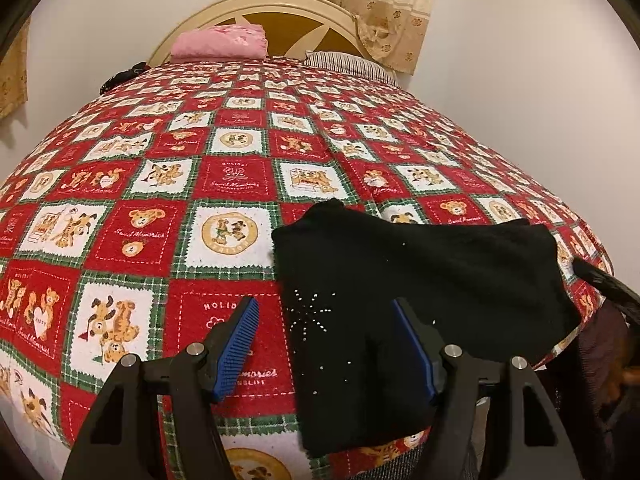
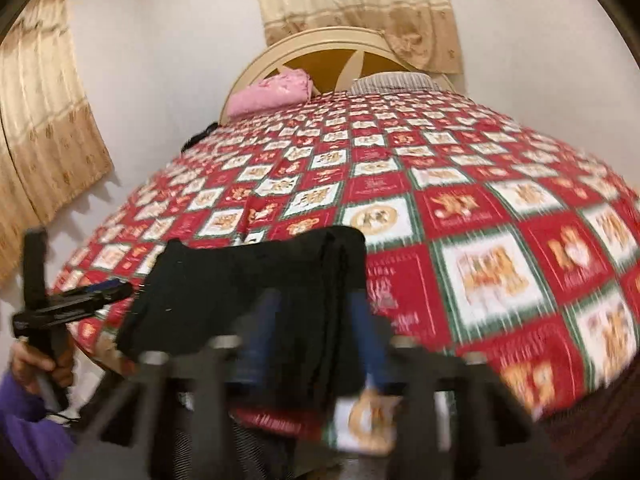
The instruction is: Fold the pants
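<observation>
Black pants (image 1: 420, 280), folded into a compact shape with small rhinestone studs, lie at the near edge of the bed. In the left wrist view my left gripper (image 1: 324, 320) is open, its blue pads either side of the pants' left part, just above the cloth. In the right wrist view, which is motion-blurred, the pants (image 2: 248, 280) lie ahead and my right gripper (image 2: 316, 304) is open over their right edge. The left gripper (image 2: 100, 294) shows at the far left there, held in a hand.
The bed carries a red, white and green bear-patterned quilt (image 1: 224, 184). A pink folded cloth (image 1: 220, 42) and a striped pillow (image 1: 352, 65) lie by the headboard. Beige curtains (image 2: 44, 132) hang on the walls. The quilt's near edge drops off below the pants.
</observation>
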The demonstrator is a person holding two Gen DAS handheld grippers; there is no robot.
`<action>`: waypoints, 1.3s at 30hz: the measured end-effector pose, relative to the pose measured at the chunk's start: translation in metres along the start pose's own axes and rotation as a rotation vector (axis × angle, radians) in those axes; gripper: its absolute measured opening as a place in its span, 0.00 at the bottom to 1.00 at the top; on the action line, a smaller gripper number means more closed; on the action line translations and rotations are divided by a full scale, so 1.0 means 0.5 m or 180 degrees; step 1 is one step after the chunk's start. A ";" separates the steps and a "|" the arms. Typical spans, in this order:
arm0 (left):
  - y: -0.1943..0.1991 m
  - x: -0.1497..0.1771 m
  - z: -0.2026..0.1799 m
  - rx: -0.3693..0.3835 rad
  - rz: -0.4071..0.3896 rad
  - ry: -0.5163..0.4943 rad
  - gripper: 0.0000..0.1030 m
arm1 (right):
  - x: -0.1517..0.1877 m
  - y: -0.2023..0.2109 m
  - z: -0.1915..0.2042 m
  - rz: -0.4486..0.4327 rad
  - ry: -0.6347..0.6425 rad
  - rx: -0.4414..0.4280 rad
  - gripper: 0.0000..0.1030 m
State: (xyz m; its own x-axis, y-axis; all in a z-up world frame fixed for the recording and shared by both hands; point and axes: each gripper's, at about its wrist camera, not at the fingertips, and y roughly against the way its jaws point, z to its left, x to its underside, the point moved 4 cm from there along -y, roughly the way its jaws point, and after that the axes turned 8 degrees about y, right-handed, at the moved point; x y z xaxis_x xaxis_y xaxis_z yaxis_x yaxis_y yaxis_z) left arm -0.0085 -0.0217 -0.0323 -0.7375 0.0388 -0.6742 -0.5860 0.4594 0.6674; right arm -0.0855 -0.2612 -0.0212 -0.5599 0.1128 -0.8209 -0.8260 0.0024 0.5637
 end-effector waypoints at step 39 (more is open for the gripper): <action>-0.013 0.002 0.022 -0.0103 0.0072 0.0047 0.66 | -0.013 -0.103 0.028 -0.0004 0.0608 0.0304 0.36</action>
State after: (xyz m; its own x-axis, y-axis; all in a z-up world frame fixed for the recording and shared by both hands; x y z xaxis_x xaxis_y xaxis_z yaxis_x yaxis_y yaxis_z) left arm -0.0016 -0.0147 -0.0409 -0.7555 0.0356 -0.6541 -0.5794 0.4296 0.6926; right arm -0.0384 -0.2482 -0.0435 -0.5687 -0.0776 -0.8189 -0.8218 0.0976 0.5614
